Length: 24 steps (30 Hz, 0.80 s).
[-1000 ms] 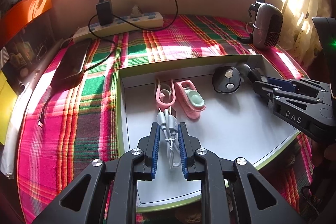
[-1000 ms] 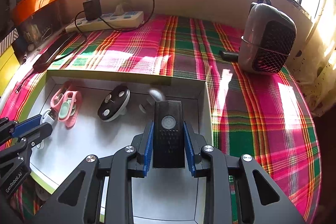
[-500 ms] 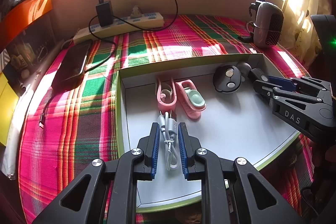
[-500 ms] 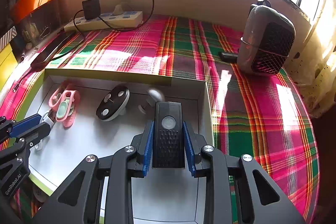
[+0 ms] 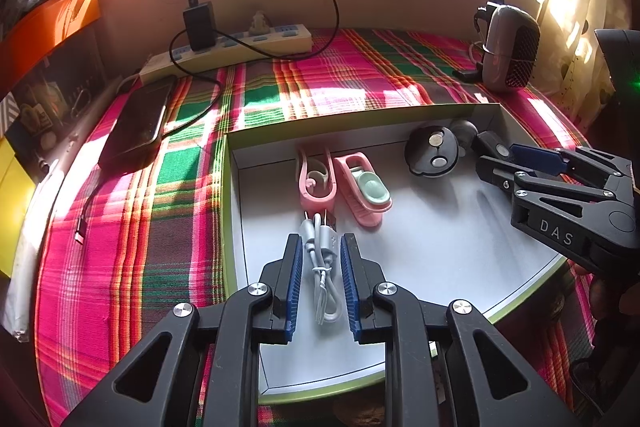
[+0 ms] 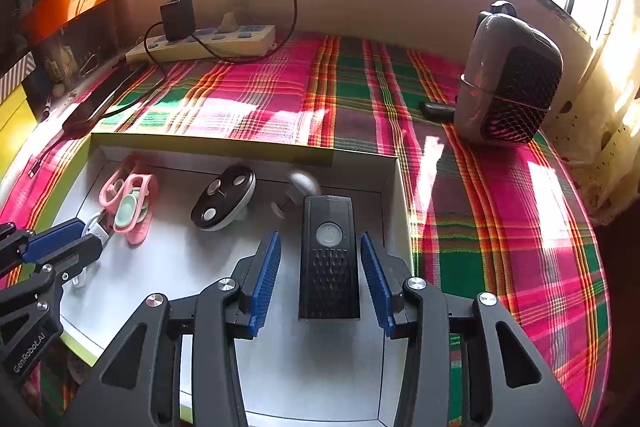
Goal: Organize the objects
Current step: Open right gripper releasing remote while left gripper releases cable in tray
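Observation:
A shallow white tray with a green rim (image 5: 228, 187) lies on the plaid cloth. My left gripper (image 5: 320, 255) is over its near left part, jaws slightly apart around a coiled grey USB cable (image 5: 320, 255) lying on the tray floor. My right gripper (image 6: 320, 251) is open at the tray's right side, with a black rectangular device (image 6: 328, 255) lying between its spread fingers, untouched. Pink clips (image 5: 344, 183) and a black round disc (image 5: 434, 155) also lie in the tray (image 6: 396, 187).
A power strip with a black adapter (image 5: 224, 47) lies along the back wall. A dark phone (image 5: 136, 123) lies left of the tray. A small grey speaker-like unit (image 6: 508, 83) stands at the back right. Orange and yellow boxes are at the far left.
My right gripper has opened and let go of the black device, which now lies on the tray floor. My left gripper's jaws have spread slightly around the cable.

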Each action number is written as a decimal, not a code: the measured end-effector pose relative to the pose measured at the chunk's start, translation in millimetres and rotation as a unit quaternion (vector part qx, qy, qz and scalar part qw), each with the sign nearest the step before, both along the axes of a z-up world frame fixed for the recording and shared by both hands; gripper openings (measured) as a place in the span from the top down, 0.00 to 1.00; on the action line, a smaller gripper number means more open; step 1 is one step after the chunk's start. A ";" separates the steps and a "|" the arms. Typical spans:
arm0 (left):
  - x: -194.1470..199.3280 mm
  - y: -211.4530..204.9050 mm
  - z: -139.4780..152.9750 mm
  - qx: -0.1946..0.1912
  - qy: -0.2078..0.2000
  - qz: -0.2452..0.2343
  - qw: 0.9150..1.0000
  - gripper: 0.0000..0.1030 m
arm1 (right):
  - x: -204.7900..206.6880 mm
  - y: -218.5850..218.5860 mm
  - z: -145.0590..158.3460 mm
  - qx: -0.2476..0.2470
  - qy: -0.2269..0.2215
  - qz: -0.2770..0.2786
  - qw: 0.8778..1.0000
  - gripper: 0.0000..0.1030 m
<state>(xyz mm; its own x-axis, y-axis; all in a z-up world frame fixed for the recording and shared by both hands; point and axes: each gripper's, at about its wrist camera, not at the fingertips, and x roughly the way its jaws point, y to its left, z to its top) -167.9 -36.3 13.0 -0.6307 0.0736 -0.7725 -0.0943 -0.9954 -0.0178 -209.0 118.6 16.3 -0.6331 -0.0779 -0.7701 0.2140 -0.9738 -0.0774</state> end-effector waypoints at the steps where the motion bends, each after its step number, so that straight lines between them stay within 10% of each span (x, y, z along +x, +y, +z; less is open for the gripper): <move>1: -0.2 -0.1 0.0 0.001 0.000 0.000 1.000 0.81 | 0.5 0.1 0.0 0.000 0.000 -0.001 1.000 0.58; 24: 27.2 -4.0 17.2 0.008 0.022 0.017 1.000 0.73 | 30.6 2.0 15.2 -0.020 0.021 -0.003 1.000 0.58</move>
